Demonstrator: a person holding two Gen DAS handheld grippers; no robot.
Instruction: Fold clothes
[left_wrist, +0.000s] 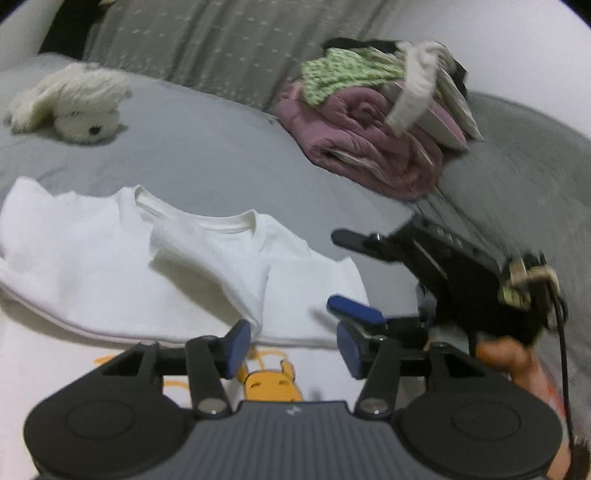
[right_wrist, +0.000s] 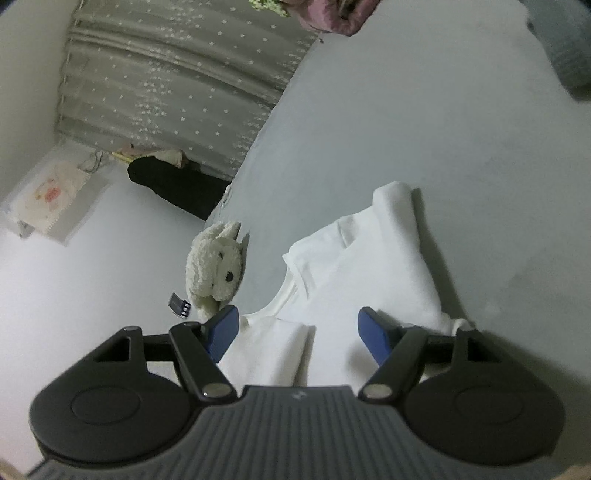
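Flanking white T-shirt (left_wrist: 184, 266), plush dog (left_wrist: 70, 103), clothes pile (left_wrist: 369, 122), both tools wide, left tool (left_wrist: 291, 343), right tool (right_wrist: 299, 336).

White T-shirt (left_wrist: 192, 266) lying on the grey bed, sleeves folded inward over the body, collar facing away, yellow cartoon print (left_wrist: 271, 384) showing near its lower part.

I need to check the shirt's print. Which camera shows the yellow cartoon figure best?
The left wrist view: the yellow cartoon figure shows on the white T-shirt, just behind the open left gripper. The right wrist view shows only plain white fabric, no print.
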